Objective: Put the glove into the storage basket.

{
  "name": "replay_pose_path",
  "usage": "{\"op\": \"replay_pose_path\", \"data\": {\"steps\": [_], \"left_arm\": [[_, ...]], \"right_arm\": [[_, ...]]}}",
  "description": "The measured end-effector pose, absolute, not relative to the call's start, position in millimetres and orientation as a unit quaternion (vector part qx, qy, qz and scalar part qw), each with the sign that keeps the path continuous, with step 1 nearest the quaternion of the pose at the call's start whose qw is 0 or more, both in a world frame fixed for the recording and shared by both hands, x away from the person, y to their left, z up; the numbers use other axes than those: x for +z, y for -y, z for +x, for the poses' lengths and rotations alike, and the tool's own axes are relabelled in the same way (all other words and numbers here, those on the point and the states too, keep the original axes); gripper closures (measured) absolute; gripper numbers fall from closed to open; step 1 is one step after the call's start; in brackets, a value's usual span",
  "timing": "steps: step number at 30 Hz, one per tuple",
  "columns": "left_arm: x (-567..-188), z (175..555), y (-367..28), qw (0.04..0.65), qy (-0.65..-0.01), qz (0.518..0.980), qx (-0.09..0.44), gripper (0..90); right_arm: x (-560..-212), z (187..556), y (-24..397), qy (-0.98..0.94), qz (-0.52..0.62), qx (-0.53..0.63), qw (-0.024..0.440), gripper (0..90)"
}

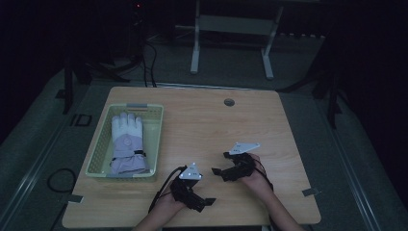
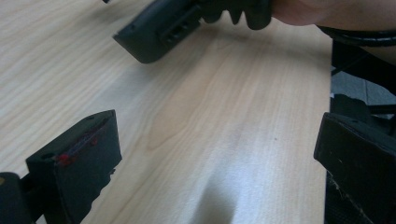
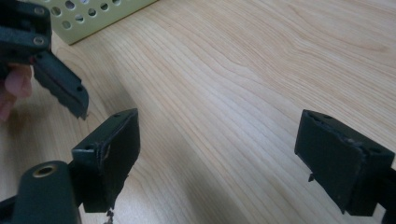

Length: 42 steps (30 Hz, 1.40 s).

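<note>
**Mia:** What are the black fingers doing?

**Sam:** The left gripper (image 2: 215, 154) has its two jaws spread wide apart. Nothing is between them, just bare wood. The pads (image 2: 88, 154) are flat, blocky and black, and one has little red marks on its edge. The right gripper (image 3: 217, 158) is the same: jaws far apart, holding nothing, with scuffed square pads (image 3: 109, 154).

**Mia:** Are they touching anything?

**Sam:** I cannot tell if they rest on the table (image 1: 202, 125) or float just above it. They sit low at the near edge, close to each other, tips pointing toward one another. From the high view, the left gripper (image 1: 210, 202) is near the middle, and the right gripper (image 1: 217, 171) is just to its right and a bit farther away. Each has a grey three-cornered plate on top and a black cable.

**Mia:** What is the table like?

**Sam:** Smooth, light wood with wavy lines in it, and rounded corners.

**Mia:** And where is the glove?

**Sam:** The glove (image 1: 127, 144) is puffy, white and pale purple, with a dark strap at the wrist. It lies flat in the basket (image 1: 156, 139), fingers pointing far away. The basket is light green plastic with lots of small holes, on the left side of the table, well apart from both grippers.
</note>
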<state>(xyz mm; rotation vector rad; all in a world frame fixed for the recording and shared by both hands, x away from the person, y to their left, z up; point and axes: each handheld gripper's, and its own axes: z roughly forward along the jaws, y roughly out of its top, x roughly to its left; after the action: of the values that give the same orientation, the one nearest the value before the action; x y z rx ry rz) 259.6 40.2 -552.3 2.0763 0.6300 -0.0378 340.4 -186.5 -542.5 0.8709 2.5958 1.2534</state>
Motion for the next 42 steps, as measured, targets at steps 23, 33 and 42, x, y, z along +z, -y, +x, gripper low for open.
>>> {"op": "replay_pose_path", "data": {"steps": [23,33,42], "left_arm": [[-564,253,-26,0.455,-0.232,0.859,-0.013,0.8],[-564,248,-26,0.456,-0.225,0.861,-0.005,0.8],[-567,247,-28,0.468,-0.219,0.856,-0.023,0.8]], "right_arm": [[-555,317,236,-0.851,0.316,0.411,0.079,14.5],[-559,314,246,-0.844,0.32,0.42,0.094,14.5],[-560,315,247,-0.843,0.322,0.42,0.094,14.5]]}}
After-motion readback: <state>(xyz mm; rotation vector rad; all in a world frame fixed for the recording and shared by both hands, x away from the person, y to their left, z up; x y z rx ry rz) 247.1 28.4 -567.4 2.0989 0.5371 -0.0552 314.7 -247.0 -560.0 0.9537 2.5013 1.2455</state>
